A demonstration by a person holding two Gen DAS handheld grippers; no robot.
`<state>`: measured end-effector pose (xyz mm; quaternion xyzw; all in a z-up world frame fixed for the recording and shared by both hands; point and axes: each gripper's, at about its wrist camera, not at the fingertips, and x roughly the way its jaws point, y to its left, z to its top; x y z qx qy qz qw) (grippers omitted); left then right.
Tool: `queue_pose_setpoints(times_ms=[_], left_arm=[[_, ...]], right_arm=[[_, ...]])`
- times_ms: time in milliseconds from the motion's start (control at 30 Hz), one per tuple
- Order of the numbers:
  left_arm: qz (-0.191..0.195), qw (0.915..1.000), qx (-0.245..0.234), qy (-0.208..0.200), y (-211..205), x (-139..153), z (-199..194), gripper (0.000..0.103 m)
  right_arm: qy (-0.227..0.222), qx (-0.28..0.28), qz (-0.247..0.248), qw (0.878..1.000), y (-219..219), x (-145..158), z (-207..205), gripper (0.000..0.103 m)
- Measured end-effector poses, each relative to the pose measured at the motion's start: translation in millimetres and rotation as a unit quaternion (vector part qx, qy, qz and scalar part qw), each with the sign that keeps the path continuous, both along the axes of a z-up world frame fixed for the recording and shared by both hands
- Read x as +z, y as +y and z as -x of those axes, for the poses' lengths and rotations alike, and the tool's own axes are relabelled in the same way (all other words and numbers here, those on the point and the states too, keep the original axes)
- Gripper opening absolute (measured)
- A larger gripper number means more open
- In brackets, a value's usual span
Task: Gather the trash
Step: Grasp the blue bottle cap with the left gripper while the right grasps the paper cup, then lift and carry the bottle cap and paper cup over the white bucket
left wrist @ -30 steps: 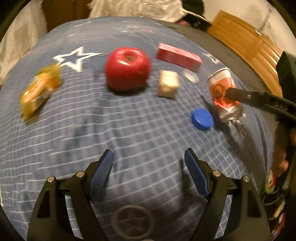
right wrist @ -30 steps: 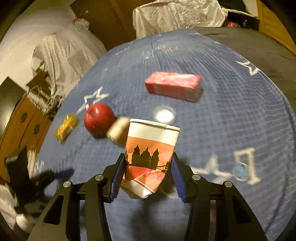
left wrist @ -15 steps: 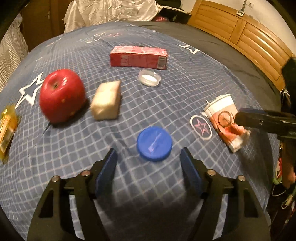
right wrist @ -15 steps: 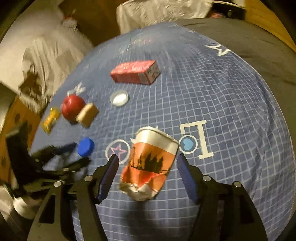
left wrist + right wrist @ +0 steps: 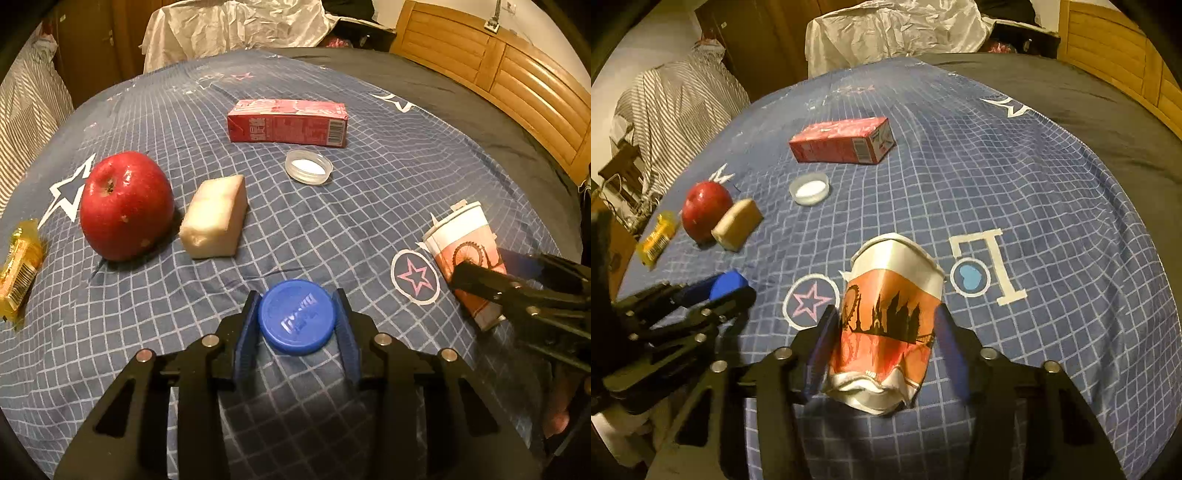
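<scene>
My left gripper (image 5: 297, 321) is shut on a blue bottle cap (image 5: 296, 316) that rests on the blue checked bedspread (image 5: 369, 206). My right gripper (image 5: 886, 339) has its jaws around a crushed orange and white paper cup (image 5: 886, 325) lying on the bedspread; the blue pads sit right against its sides. The cup also shows in the left wrist view (image 5: 463, 254), with the right gripper (image 5: 517, 288) on it. The left gripper with the cap shows in the right wrist view (image 5: 701, 299).
On the bedspread lie a red apple (image 5: 125, 205), a pale sponge block (image 5: 216, 221), a red carton (image 5: 288, 122), a clear lid (image 5: 308, 166) and a yellow wrapper (image 5: 18, 266). A wooden headboard (image 5: 509, 66) stands at right.
My left gripper moved forward and closed on the blue cap. My right gripper lowered the cup to the bedspread, opened, and its jaws have come back in around the cup.
</scene>
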<state>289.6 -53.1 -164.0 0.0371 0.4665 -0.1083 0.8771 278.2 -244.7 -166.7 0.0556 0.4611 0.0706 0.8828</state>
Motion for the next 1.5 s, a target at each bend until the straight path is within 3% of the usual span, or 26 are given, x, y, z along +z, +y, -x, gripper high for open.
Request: queue_pose_setpoints(times_ms=[33,100,167,500,800,1033,1500], left_arm=[[-0.001,1.0000,-0.001,-0.002,-0.2,0.3,1.0,0.038],[0.002,1.0000,0.001,-0.005,1.9,1.5,3.7,0.038],[0.006,0.9999,0.006,-0.011,5.5,4.0,8.1,0.038],[0.031,0.9953,0.044,-0.080,40.1,49.9,62.8,0.038],[0.040,0.9809,0.079,-0.173,65.8,114.6,125.5,0.038],[0.045,0.9722,0.084,-0.214,70.3,142.2,157.3,0.038],[0.045,0.9651,0.100,-0.238,88.0,163.8,182.1,0.038]], right_arm=[[-0.004,0.000,0.001,1.000,2.5,-1.8,1.8,0.050],[-0.016,0.000,0.003,1.000,4.4,0.4,7.6,0.035],[-0.031,0.003,0.010,0.999,6.3,4.8,14.1,0.032],[-0.166,0.046,0.020,0.985,37.5,69.5,65.8,0.031],[-0.250,0.072,-0.009,0.966,62.0,124.3,116.4,0.031],[-0.284,0.081,-0.015,0.955,75.2,151.8,149.8,0.032],[-0.310,0.091,-0.017,0.946,98.7,180.6,186.3,0.032]])
